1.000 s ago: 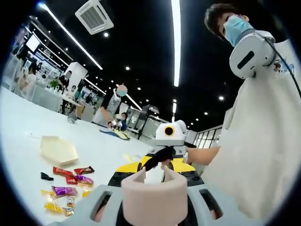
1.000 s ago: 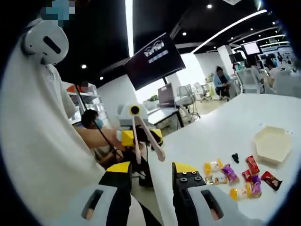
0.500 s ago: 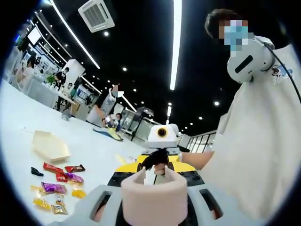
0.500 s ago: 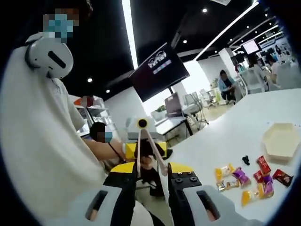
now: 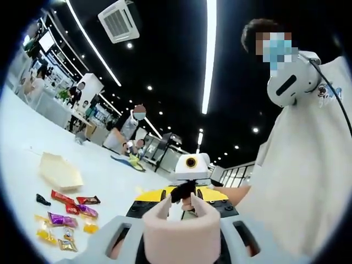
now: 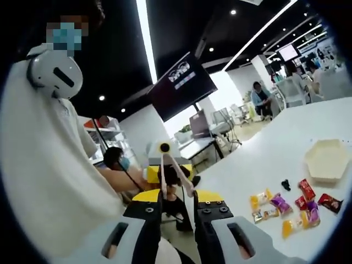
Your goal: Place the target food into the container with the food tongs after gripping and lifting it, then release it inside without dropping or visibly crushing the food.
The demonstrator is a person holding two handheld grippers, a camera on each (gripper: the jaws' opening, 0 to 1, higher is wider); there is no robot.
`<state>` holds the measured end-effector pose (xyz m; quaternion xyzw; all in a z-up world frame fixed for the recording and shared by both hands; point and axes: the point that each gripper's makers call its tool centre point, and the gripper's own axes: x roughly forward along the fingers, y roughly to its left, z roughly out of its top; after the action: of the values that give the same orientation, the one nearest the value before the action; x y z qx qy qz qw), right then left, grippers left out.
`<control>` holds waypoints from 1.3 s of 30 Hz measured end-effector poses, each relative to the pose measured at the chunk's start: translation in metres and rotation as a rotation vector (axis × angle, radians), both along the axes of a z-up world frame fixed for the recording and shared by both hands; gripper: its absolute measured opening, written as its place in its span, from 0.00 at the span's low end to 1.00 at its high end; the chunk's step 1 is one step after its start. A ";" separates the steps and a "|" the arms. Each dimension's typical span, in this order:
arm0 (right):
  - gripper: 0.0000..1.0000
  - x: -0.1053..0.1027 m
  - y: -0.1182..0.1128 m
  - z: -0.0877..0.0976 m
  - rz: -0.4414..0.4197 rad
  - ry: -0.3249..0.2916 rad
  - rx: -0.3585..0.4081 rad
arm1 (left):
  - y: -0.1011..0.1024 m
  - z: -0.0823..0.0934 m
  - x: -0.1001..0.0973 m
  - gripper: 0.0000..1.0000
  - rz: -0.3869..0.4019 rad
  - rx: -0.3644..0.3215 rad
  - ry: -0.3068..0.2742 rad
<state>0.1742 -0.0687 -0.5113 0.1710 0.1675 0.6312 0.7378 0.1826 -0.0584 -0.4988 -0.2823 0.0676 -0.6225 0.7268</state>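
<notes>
On the white table [image 6: 258, 159] lies one cluster of small foil-wrapped candies [image 6: 286, 206], red, purple and yellow, beside one pale hexagonal container [image 6: 325, 160]. I hold pink food tongs [image 5: 181, 231] clamped in my left gripper [image 5: 181, 212]; my right gripper [image 6: 177, 206] stands nearly closed, empty.

Ceiling air vent [image 5: 118, 21], wall screen [image 6: 182, 83], white table [image 6: 258, 165].
</notes>
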 end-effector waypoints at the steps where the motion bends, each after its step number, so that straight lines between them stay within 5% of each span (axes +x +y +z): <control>1: 0.21 0.000 0.000 0.000 -0.002 -0.001 0.002 | 0.001 0.000 0.001 0.21 0.003 0.000 -0.001; 11: 0.21 0.004 0.007 0.000 -0.001 -0.006 0.019 | -0.005 -0.012 -0.003 0.22 -0.032 0.062 0.005; 39: 0.22 -0.003 0.004 -0.016 0.016 0.037 0.000 | -0.002 -0.017 -0.004 0.22 -0.006 0.063 0.044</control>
<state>0.1712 -0.0644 -0.5277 0.1812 0.1823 0.6338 0.7296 0.1787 -0.0608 -0.5155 -0.2726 0.1041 -0.6160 0.7317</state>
